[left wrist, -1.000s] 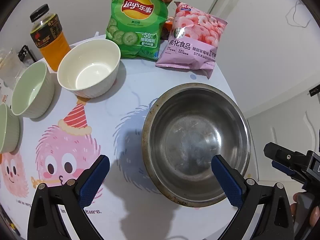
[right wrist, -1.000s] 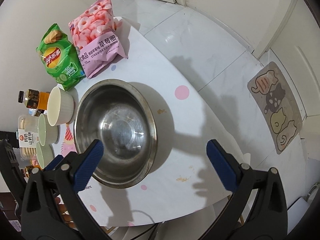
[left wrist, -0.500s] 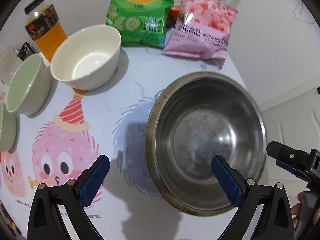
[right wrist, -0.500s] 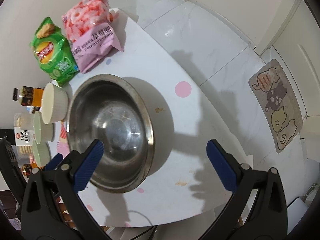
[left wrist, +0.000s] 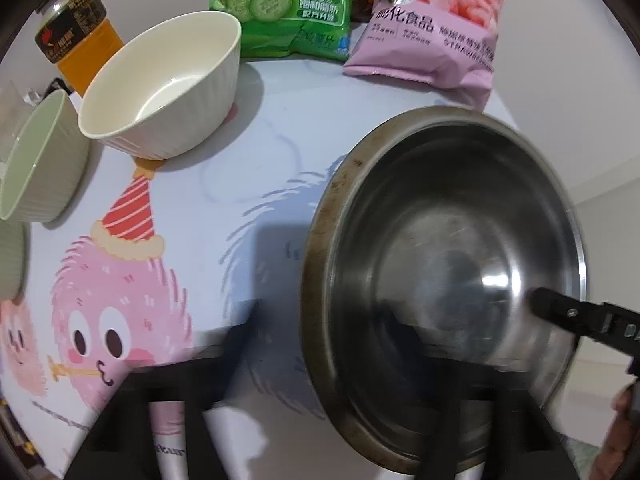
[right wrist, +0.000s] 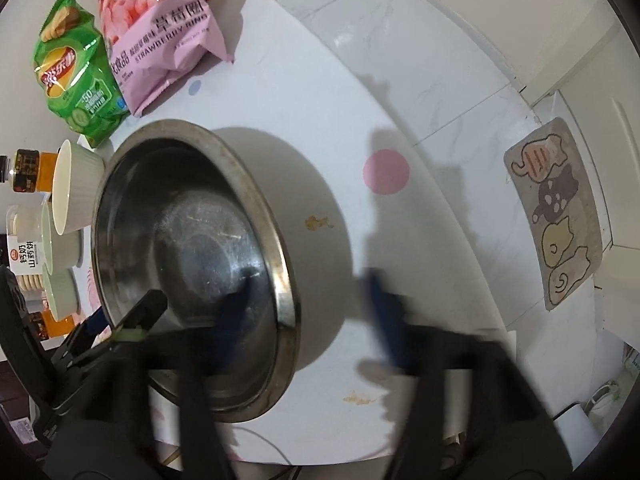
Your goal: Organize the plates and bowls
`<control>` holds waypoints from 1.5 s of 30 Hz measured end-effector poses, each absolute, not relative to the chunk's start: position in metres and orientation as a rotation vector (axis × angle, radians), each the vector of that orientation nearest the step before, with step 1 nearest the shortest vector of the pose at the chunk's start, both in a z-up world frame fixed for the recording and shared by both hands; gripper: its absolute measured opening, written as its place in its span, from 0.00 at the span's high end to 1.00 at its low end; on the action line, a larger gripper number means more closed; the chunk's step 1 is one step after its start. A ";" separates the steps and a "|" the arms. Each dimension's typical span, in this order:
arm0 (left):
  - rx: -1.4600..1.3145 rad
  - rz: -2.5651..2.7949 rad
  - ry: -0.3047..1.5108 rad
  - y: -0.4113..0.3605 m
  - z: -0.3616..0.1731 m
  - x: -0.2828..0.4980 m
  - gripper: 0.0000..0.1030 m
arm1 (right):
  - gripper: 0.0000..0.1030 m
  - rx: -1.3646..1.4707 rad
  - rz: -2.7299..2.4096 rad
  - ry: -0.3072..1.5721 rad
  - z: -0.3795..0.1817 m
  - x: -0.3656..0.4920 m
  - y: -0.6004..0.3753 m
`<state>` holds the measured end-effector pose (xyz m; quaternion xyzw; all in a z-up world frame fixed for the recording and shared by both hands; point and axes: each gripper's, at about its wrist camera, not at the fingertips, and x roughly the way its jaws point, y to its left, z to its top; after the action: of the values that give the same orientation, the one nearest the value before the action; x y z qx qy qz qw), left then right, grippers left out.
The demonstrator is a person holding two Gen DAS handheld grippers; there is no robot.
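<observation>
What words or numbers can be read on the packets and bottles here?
"-50%", with blurred Chinese print: green cucumber chip bag.
"STRAWBERRY RING" and "草莓圈": pink snack bag.
"膨化食品": same pink bag, left wrist view.
"钙奶": biscuit packet; the rest is too small.
Orange drink bottle: label blurred, unreadable.

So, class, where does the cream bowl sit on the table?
Left wrist view, upper left: the cream bowl stands between the green bowl and the green chip bag.
</observation>
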<state>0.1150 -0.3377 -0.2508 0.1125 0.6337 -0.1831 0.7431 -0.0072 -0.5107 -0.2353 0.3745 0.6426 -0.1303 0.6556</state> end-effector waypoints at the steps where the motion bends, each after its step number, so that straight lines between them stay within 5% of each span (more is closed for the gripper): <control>1: 0.240 -0.410 1.379 -0.339 -0.249 0.113 0.70 | 0.77 0.848 -0.274 1.451 -0.235 -0.006 -0.510; 3: 0.282 -0.419 1.362 -0.346 -0.244 0.109 0.76 | 0.87 0.814 -0.240 1.447 -0.231 -0.003 -0.505; 28: 0.191 -0.339 1.281 -0.231 -0.173 0.083 0.82 | 0.85 0.599 -0.084 1.399 -0.188 0.014 -0.420; 45: 0.138 -0.288 1.313 -0.163 -0.209 0.077 0.82 | 0.85 0.510 -0.076 1.433 -0.216 0.017 -0.350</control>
<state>0.0767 -0.1631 -0.2090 0.0640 0.6079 -0.1331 0.7802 0.0169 -0.3500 -0.2157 0.2309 0.6494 -0.0343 0.7237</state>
